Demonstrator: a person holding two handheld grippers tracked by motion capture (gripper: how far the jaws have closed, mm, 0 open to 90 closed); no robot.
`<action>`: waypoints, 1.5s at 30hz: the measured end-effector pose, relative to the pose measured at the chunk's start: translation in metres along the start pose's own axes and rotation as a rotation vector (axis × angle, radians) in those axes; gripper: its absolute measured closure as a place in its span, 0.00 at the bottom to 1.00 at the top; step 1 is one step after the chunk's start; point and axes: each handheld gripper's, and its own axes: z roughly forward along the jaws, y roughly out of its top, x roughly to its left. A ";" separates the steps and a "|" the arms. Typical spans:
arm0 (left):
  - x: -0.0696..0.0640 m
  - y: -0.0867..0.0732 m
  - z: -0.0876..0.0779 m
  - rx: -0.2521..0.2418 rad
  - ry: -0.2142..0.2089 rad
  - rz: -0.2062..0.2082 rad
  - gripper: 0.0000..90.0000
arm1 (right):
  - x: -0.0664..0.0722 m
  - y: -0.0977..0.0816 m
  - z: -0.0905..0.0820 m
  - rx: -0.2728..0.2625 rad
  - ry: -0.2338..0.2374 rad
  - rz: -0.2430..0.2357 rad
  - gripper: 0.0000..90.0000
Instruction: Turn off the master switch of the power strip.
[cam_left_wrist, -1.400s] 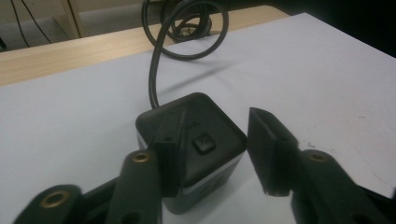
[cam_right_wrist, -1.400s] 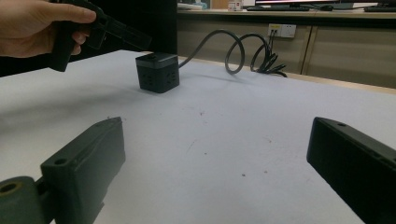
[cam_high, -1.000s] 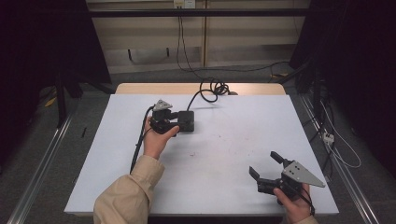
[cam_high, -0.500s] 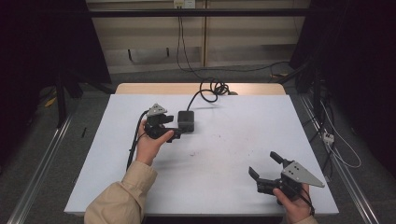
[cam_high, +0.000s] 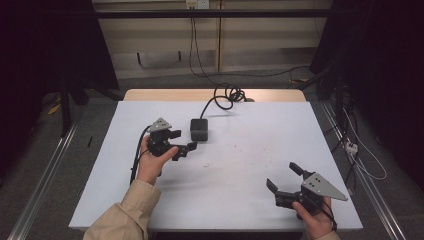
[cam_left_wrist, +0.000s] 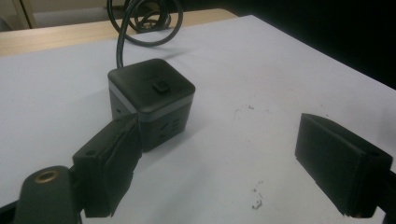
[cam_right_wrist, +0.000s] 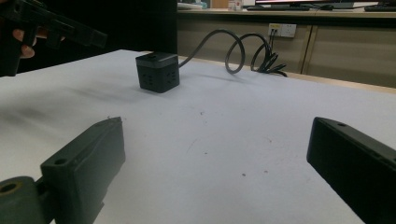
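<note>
In the high view, the left gripper (cam_high: 181, 143) was seen drawn back from the black socket cube (cam_high: 199, 129), against which it had been set a second before; it was now held at about seven o'clock of the cube, jaws spread and empty; the cube was left standing on the white table (cam_high: 250, 150), its cable (cam_high: 220, 100) run off toward twelve o'clock. The right gripper (cam_high: 283, 177) was kept low at five o'clock, released, well apart from the cube.

In the left gripper view, the cube (cam_left_wrist: 152, 100) was seen just beyond the left-hand jaw, outside the gap, not grasped.

In the right gripper view, the cube (cam_right_wrist: 157, 71) was seen far off at eleven o'clock; the jaws were wide apart.

The cube was judged let go, and its placing probably finished.
</note>
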 end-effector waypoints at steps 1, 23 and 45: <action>0.000 -0.002 -0.001 0.000 0.002 0.005 0.16 | 0.000 0.000 0.000 0.000 0.000 0.001 0.04; 0.013 -0.038 -0.038 -0.017 0.026 -0.029 0.14 | 0.001 0.000 0.000 -0.002 0.001 -0.003 0.04; 0.009 -0.070 -0.082 -0.006 0.041 0.022 0.13 | 0.001 0.001 0.000 -0.003 0.000 -0.003 0.04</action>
